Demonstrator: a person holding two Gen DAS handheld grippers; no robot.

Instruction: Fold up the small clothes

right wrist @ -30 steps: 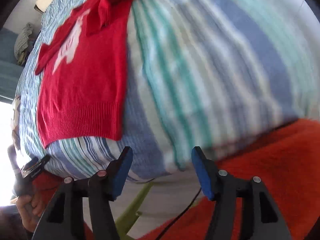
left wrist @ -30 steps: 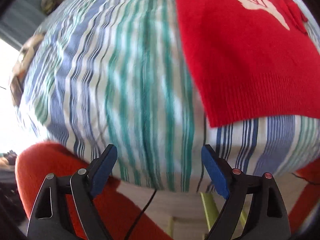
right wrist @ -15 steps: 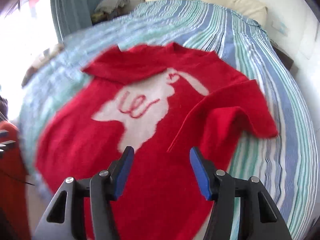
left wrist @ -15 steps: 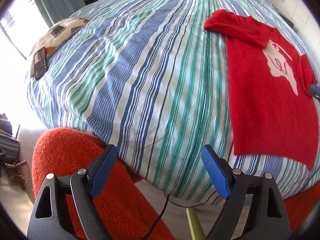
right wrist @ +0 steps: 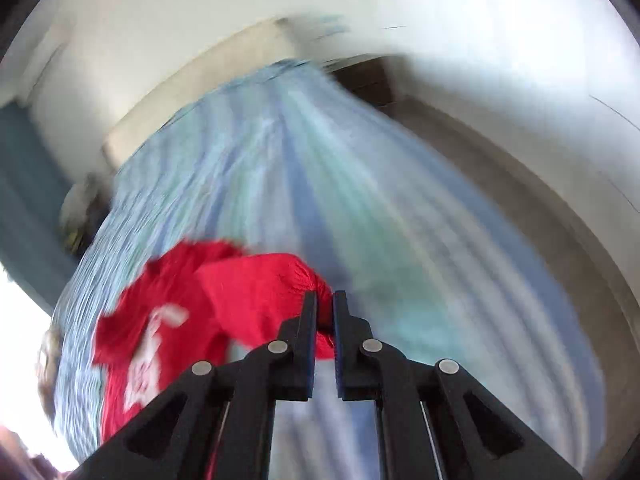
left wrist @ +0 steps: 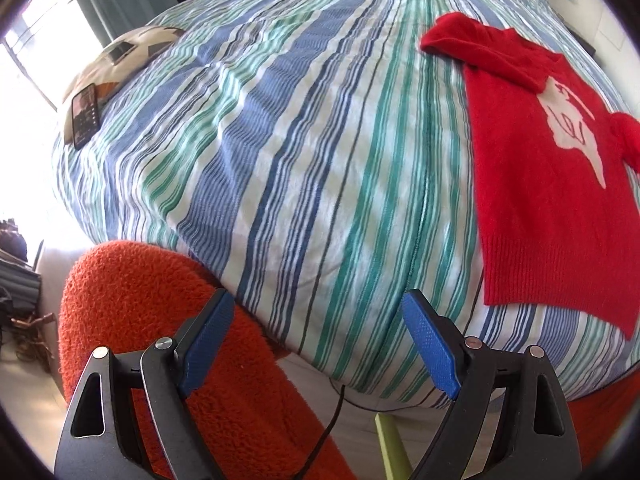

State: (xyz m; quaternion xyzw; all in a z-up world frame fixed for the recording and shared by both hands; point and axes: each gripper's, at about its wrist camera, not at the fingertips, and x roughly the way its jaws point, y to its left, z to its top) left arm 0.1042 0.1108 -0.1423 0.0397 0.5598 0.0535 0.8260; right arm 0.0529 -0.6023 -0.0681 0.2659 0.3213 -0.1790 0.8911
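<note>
On the striped bedcover [left wrist: 304, 128], toward its right side in my left wrist view, I see the red sweater [left wrist: 536, 184] lying mostly flat, with a white figure on its front and the ribbed hem near the bed edge closest to me. One sleeve [left wrist: 476, 44] is spread out at the far end of the sweater, and the other side bunches up at the right border of the picture. My left gripper [left wrist: 316, 340] hangs in front of the bed edge with its blue pads [left wrist: 430, 344] wide apart, and it has nothing between them. It is well apart from the sweater. Below this gripper I see an orange fluffy surface [left wrist: 168, 304], and a thin black cable [left wrist: 332, 420] runs down beside it. At the far left of the bed a patterned cushion [left wrist: 132, 48] lies with a phone [left wrist: 85, 114] on top of it.

From my right wrist view the picture is strongly blurred. My right gripper [right wrist: 324, 308] has its jaws nearly together, with only a narrow gap, and red fabric of the sweater [right wrist: 256, 292] is pinched between them. The pinched part looks like a sleeve or side edge, but I cannot tell which one. The rest of the sweater trails to the left with the white figure visible. Behind the bed I see a pale wall [right wrist: 360, 4].
</note>
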